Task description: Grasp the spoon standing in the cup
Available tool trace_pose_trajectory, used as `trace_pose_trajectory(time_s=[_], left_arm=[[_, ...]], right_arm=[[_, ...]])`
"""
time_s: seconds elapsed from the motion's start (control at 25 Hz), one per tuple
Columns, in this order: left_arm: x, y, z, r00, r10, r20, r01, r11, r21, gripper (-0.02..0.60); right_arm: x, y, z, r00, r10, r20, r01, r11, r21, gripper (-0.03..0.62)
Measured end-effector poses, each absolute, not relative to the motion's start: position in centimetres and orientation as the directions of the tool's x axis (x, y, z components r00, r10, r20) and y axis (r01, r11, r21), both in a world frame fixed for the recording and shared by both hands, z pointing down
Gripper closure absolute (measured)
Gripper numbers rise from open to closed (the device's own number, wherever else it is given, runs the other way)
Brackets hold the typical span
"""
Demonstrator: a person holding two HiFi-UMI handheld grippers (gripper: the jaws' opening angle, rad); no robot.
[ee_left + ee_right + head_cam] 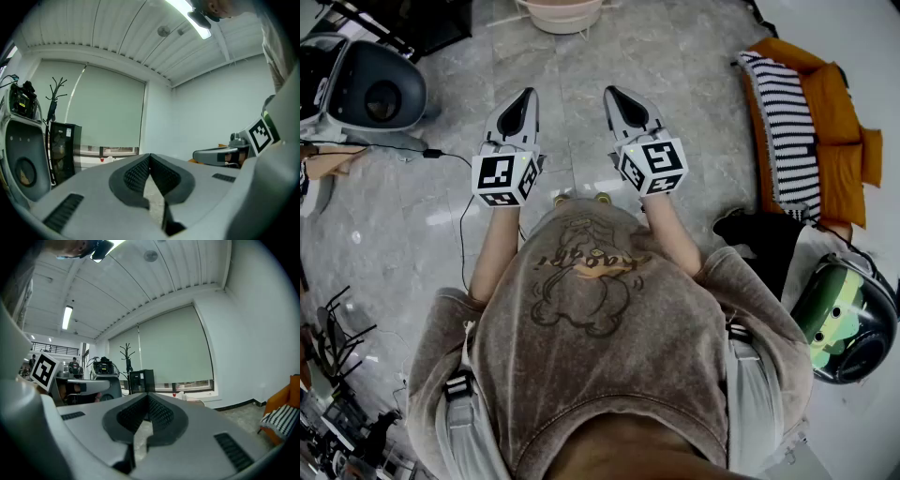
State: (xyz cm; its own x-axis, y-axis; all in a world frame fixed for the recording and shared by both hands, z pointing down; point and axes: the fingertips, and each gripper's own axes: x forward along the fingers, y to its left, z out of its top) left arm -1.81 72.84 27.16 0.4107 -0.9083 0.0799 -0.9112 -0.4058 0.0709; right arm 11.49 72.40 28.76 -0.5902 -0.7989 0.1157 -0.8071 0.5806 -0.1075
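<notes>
Grey plastic, ribbed black pads pressed tip to tip: the person's left tool (pixel 527 94) and right tool (pixel 610 92) are held level and side by side at waist height, each closed on nothing, over a pale grey marbled stone floor (pixel 581 56).

The spoon and the cup it should stand in appear in no view, so the grasp looks not yet begun; this reads as the moment before any approach. The next move would call for finding the cup, carrying one tool to it and spreading its jaws wide enough to take the spoon's handle.

Only the head view shows the ground around the person: a round dark grey pod with a hollow opening (pixel 375 89) at upper left, a thin black cable (pixel 461 220) trailing past it, and an orange upholstered seat (pixel 839 141) bearing a black-and-white striped cushion (pixel 783 122) at right.

Only the gripper views show the room at eye level: a large pale green roller blind (pixel 108 108), a bare black coat stand (pixel 56 93) and a black glass-fronted cabinet (pixel 63 145) seen from the left tool, ceiling strip lights overhead, and each tool's square-marked cube glimpsed from the other.
</notes>
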Motion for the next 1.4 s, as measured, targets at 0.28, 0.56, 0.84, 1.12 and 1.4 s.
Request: trace_pose_trajectory(time_s=[0.28, 0.56, 0.84, 1.12, 1.4], left_arm=[[-3.0, 70.8, 27.3, 0.42, -0.903, 0.088, -0.907, -0.415, 0.076, 0.565], [-4.8, 70.2, 28.0, 0.455, -0.887, 0.079, -0.89, -0.45, 0.078, 0.565], [-5.0, 70.6, 28.6, 0.487, -0.869, 0.085, -0.873, -0.48, 0.085, 0.565], [-4.9, 69.2, 29.3, 0.5, -0.864, 0.061, -0.865, -0.495, 0.079, 0.565], [-4.8, 63.5, 29.5, 0.504, -0.862, 0.061, -0.863, -0.498, 0.092, 0.565]], right_arm=[[10.0, 70.9, 28.8, -0.607, -0.789, 0.095, -0.793, 0.595, -0.126, 0.575], [9.3, 70.6, 29.1, -0.568, -0.819, 0.08, -0.821, 0.559, -0.117, 0.576], [9.2, 70.9, 29.5, -0.544, -0.836, 0.074, -0.837, 0.532, -0.13, 0.576], [8.7, 69.2, 30.7, -0.545, -0.836, 0.064, -0.835, 0.534, -0.135, 0.576], [8.4, 63.0, 31.1, -0.555, -0.829, 0.078, -0.829, 0.542, -0.14, 0.576]])
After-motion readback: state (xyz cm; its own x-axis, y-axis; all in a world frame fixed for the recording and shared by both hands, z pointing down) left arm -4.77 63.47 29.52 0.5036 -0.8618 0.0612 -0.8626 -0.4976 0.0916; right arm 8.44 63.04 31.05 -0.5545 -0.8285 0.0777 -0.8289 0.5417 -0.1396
